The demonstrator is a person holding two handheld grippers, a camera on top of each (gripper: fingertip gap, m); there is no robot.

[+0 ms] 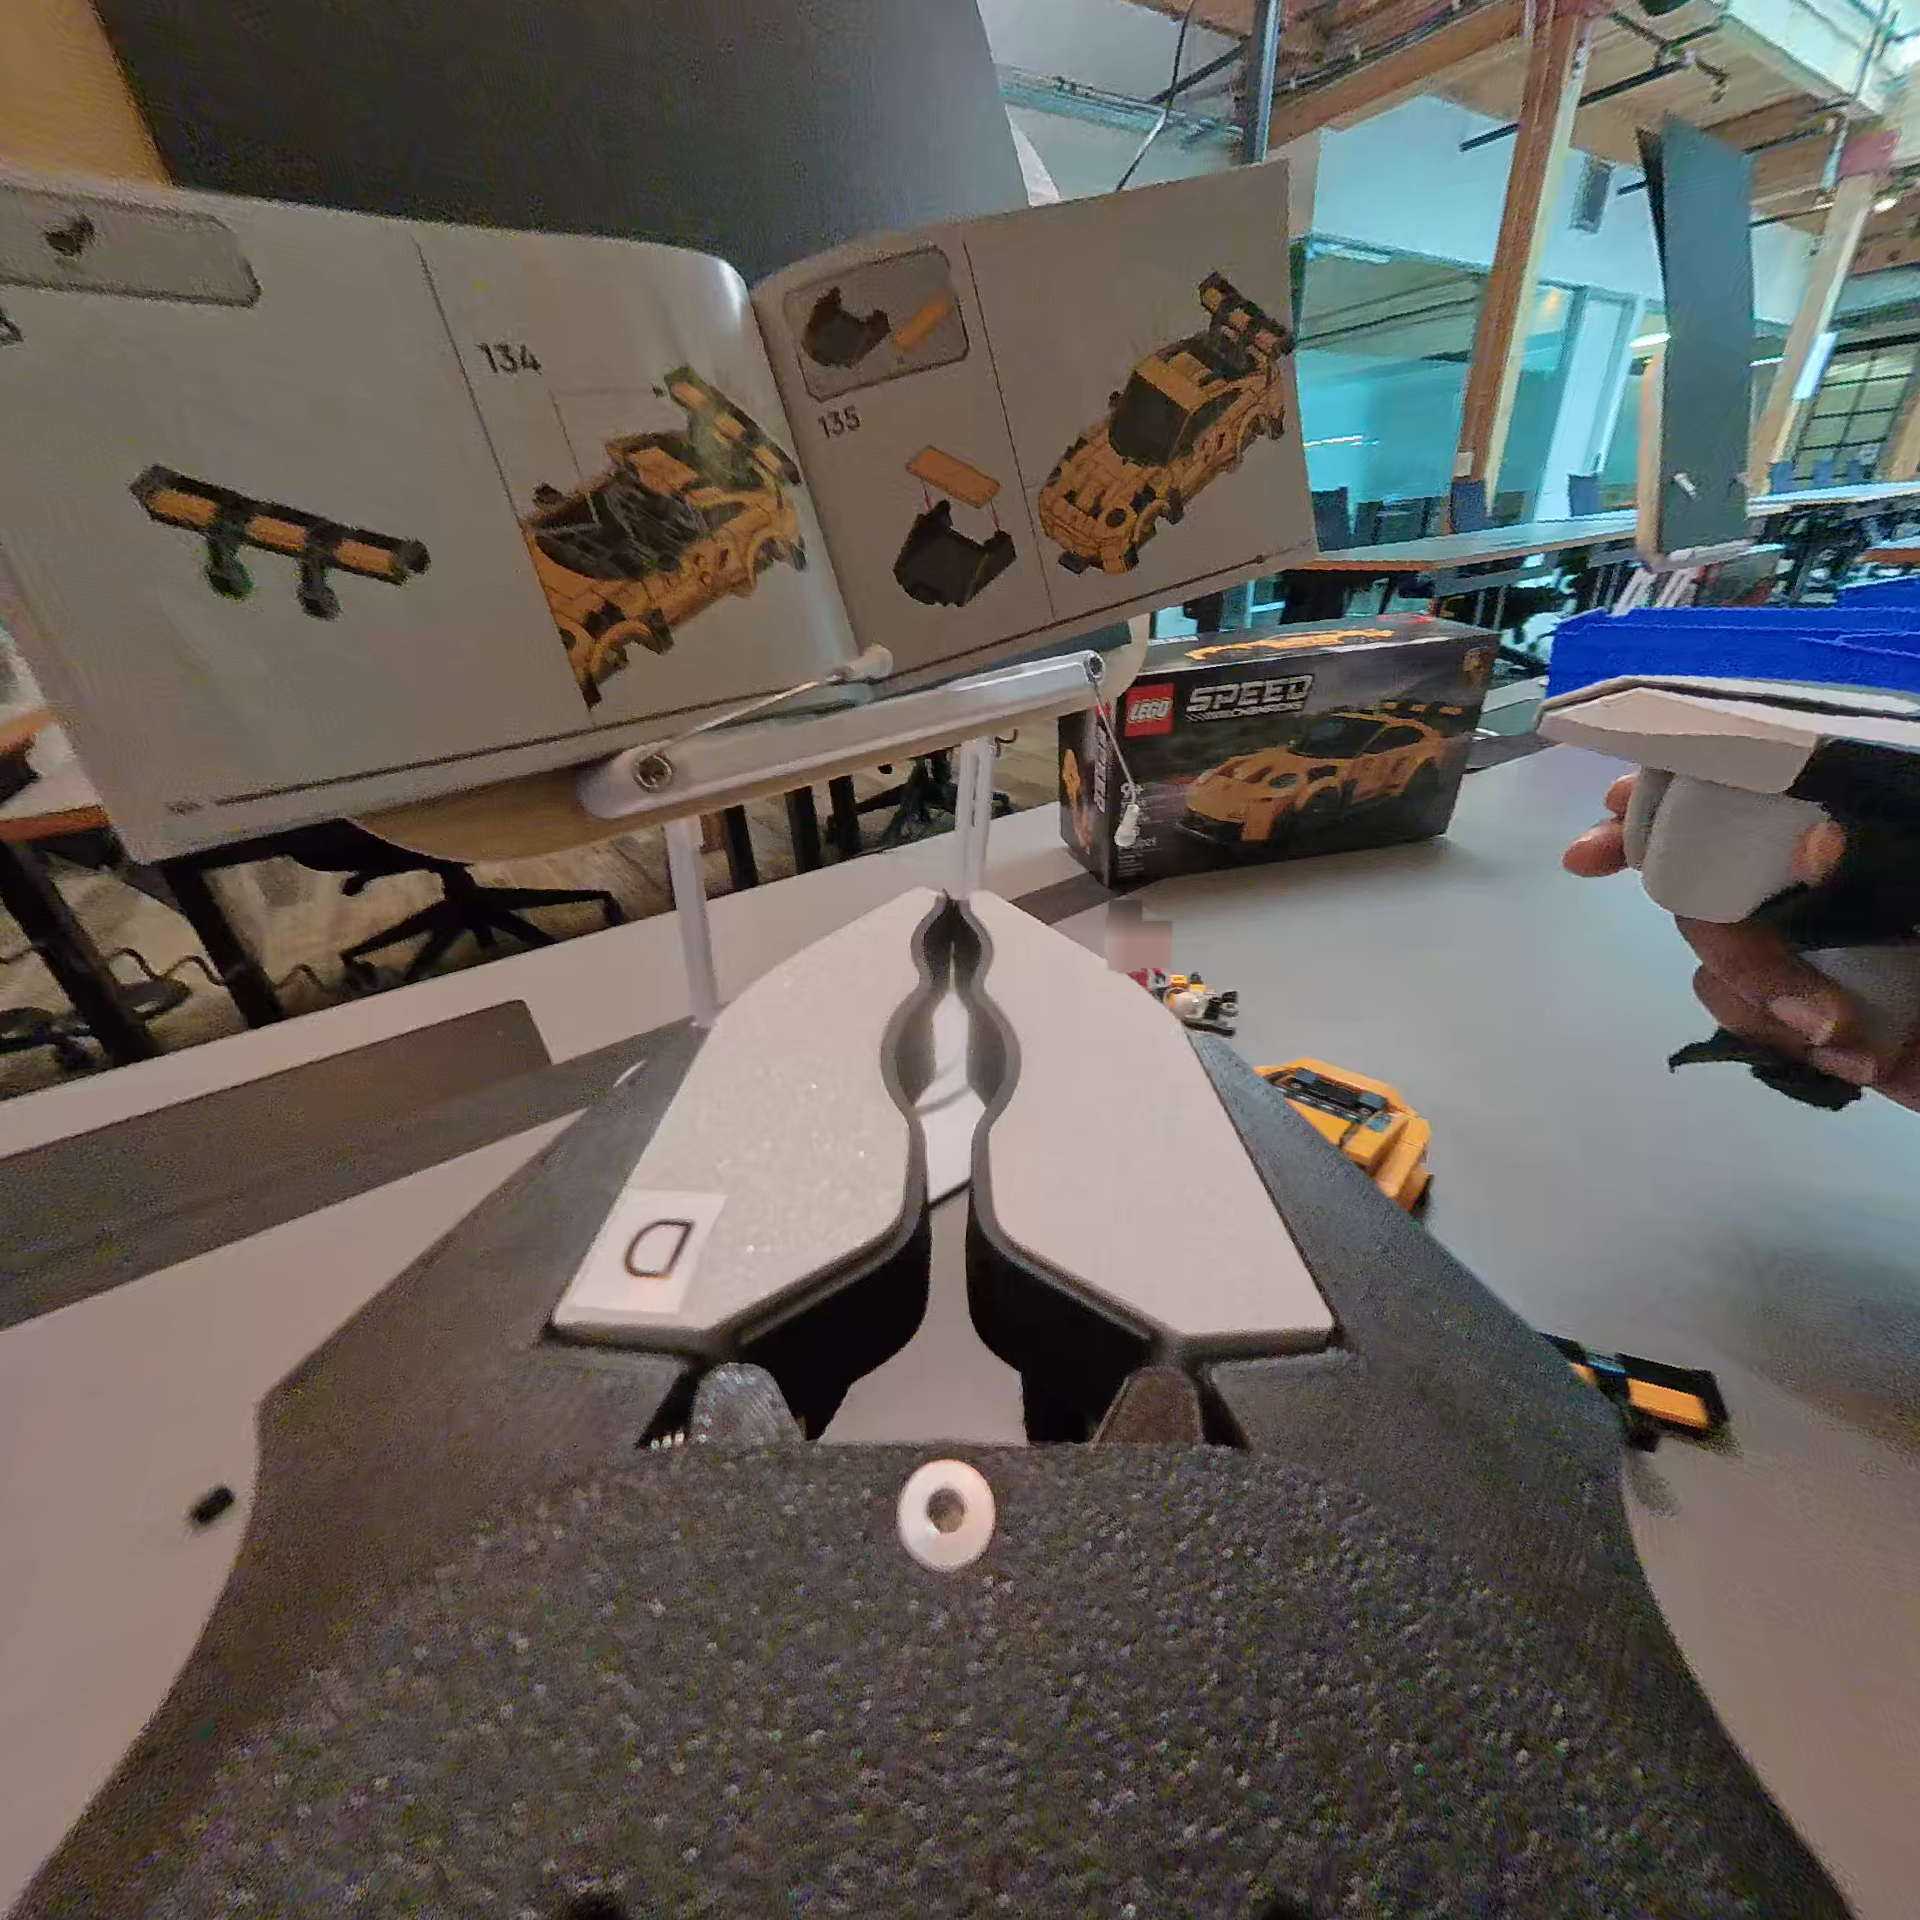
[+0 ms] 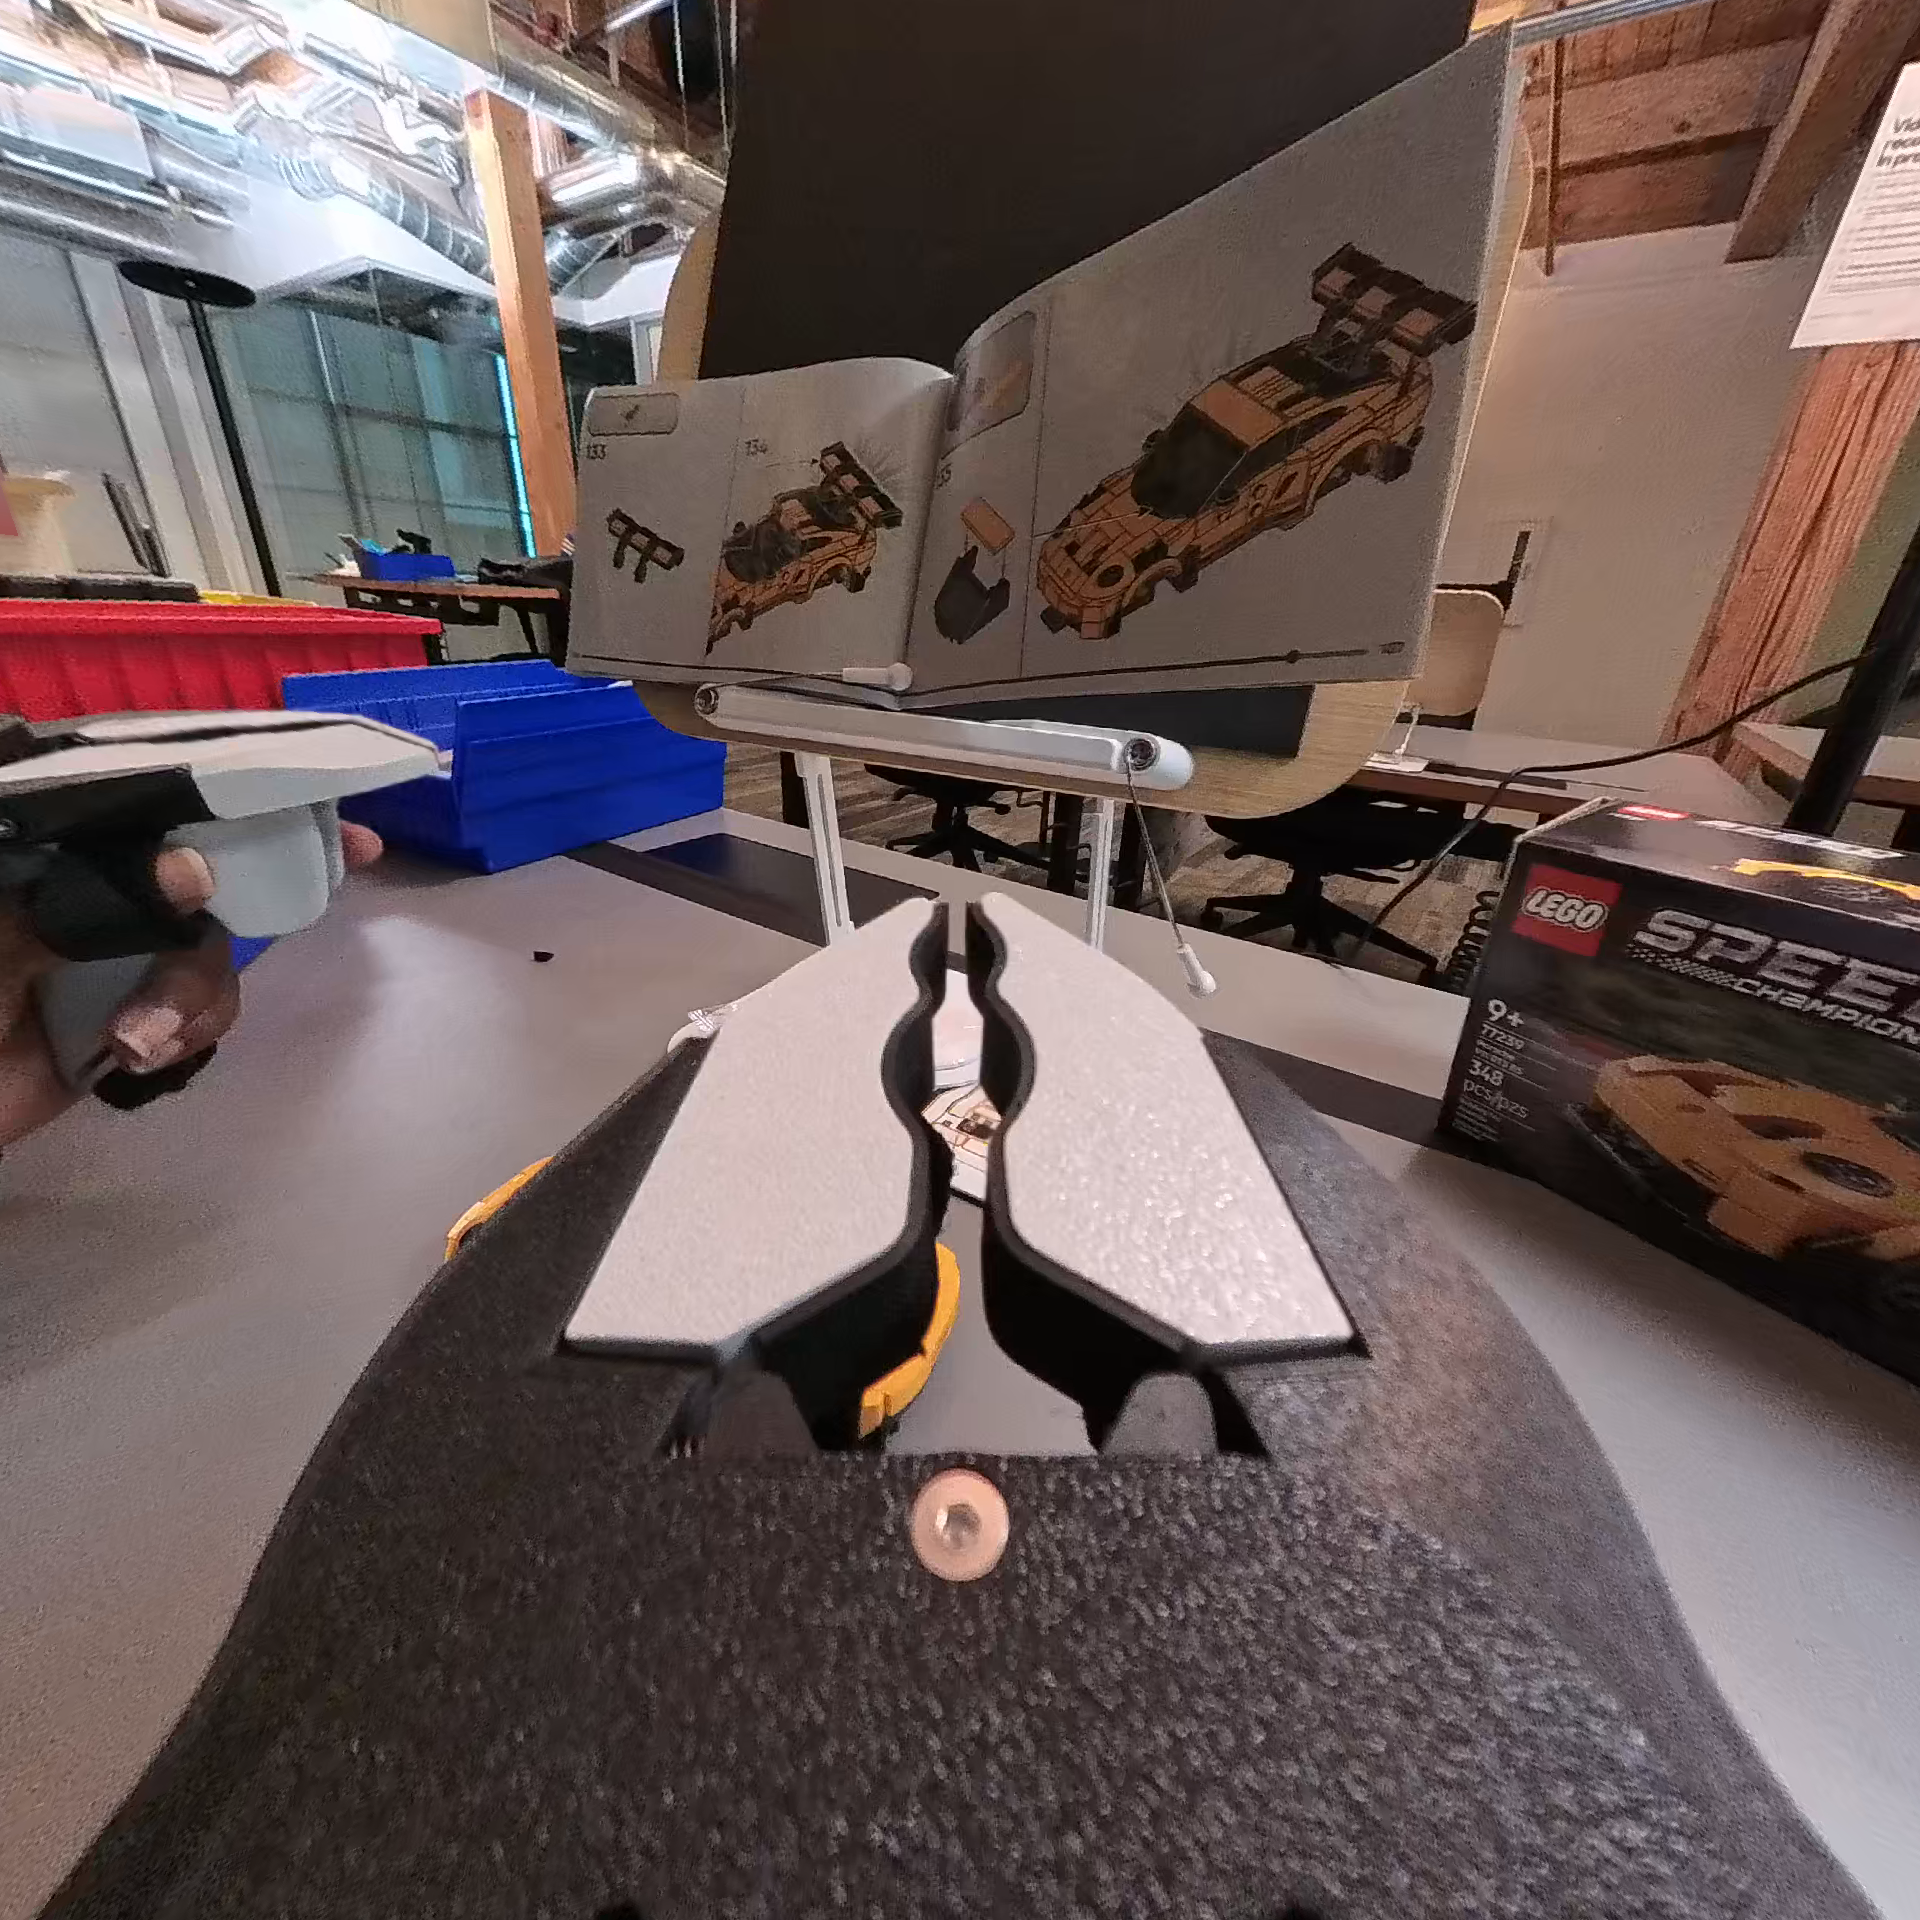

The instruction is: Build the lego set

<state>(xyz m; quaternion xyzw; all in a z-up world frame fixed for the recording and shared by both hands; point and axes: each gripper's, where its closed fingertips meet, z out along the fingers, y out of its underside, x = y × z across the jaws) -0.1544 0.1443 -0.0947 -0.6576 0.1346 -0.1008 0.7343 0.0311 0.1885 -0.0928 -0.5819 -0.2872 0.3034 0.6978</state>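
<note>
Grey bench point(image 1: 1558, 1039) carries everything. Propped on a white stand point(image 2: 935, 743) at its far side, the open instruction booklet point(image 1: 623, 447) shows pictures of a yellow car. To the right stands the dark set box point(image 1: 1278, 748), and blue bins point(image 2: 520, 758) with a red bin point(image 2: 187, 655) sit at the left in the right wrist view. The left gripper point(image 1: 948, 914) hangs above the bench, its jaws pressed together at the tips on nothing. The right gripper point(image 2: 956, 914) has its jaws a narrow slit apart, empty. The partly built yellow car point(image 1: 1340, 1122) lies on the bench just right of the left gripper and under the right one. A black-and-yellow wing piece point(image 1: 1652, 1392) lies nearer, and small loose bricks point(image 1: 1195, 997) lie beyond the car.
</note>
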